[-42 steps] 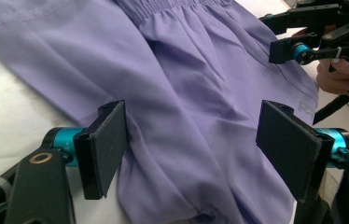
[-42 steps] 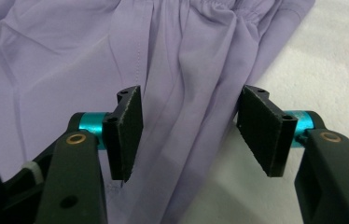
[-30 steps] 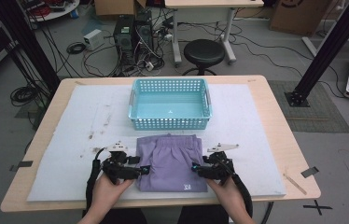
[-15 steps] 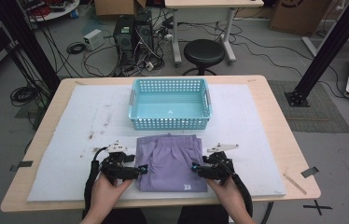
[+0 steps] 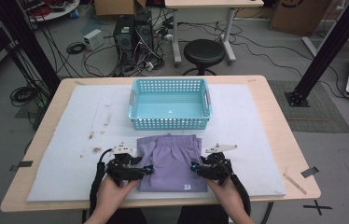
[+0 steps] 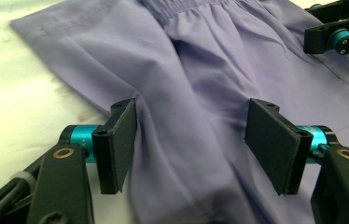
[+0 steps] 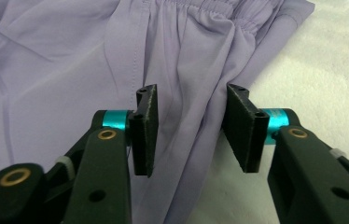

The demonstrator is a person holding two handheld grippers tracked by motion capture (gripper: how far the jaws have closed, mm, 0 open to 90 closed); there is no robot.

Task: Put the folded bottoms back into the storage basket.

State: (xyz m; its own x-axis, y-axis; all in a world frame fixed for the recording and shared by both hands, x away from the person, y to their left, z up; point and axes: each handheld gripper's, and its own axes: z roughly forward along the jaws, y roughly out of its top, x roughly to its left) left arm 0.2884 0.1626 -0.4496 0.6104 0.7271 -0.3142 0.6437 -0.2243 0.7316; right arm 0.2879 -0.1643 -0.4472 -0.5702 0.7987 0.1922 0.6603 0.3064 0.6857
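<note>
Presently catalogued, nearest first.

Purple shorts: lying flat on the white mat, spread between the two sets of fingers, elastic waistband away from them toward the basket, small white mark on the near hem. Creased along both side edges.

Left gripper: held in the left hand, pointing inward at the left edge of the shorts. Fingers spread, just been closing; a raised fold of purple cloth running up between them, brushing the one at the left of the left gripper view, clear of the other. Not pinched.

Right gripper: held in the right hand, pointing inward at the right edge of the shorts. Fingers spread but narrower than the left pair, just been closing; gathered side seam of the shorts standing between them, pads not seen pressing on it. Bare white mat just outside the finger at the right of the right gripper view.

Blue basket: beyond both sets of fingers, just past the waistband, upright, perforated walls.

Table: pale wood, carrying the mat, visible as a border outside it. Brown specks on the mat, beyond and outward of the left fingers.
</note>
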